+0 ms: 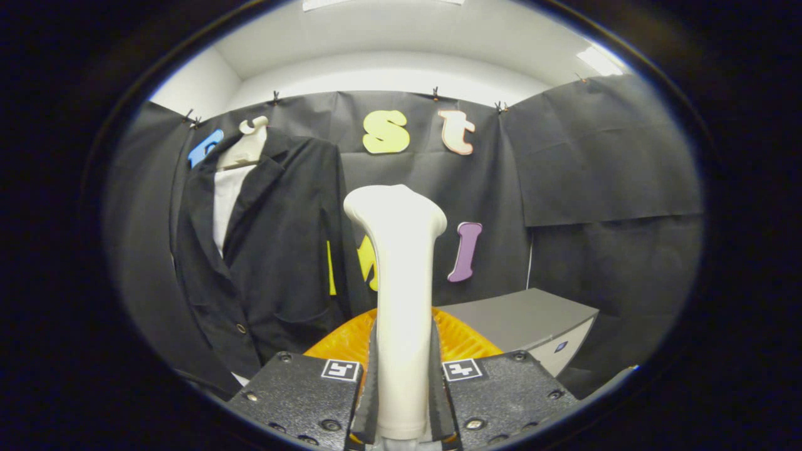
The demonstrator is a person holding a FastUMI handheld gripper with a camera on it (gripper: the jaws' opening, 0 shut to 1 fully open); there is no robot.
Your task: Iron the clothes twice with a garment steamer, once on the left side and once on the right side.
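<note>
So the gripper (pixel 404 401) is clamped on the garment steamer (pixel 401 300), standing upright mid-frame; the jacket (pixel 269 263) hangs upper left, so it probably needs to swing left.

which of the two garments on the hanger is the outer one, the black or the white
The black jacket is the outer one; it hangs over the white shirt, which shows between its lapels. The gripper holds the white steamer, both fingers pressing it.
</note>
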